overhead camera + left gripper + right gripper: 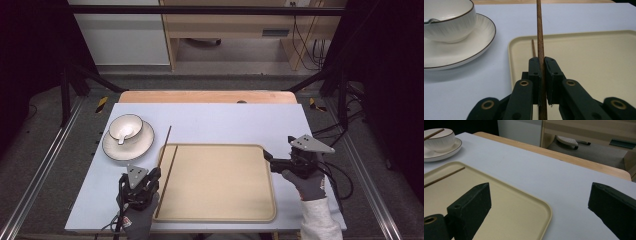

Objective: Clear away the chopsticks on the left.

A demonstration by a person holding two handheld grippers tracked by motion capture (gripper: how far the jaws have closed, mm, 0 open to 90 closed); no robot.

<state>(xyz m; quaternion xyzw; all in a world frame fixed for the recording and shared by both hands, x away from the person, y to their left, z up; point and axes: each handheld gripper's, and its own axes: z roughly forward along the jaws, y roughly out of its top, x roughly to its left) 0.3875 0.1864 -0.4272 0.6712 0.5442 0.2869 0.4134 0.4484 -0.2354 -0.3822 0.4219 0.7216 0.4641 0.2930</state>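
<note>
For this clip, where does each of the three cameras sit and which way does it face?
High view: above the person's side, looking forward and down on the table; both gloved hands show, left gripper and right gripper.
Left gripper view: on the left gripper, facing along its jaws, shut on a chopstick.
Right gripper view: on the right gripper, jaws apart, facing across the tray.
Shared: all show tray, bowl and plate.
</note>
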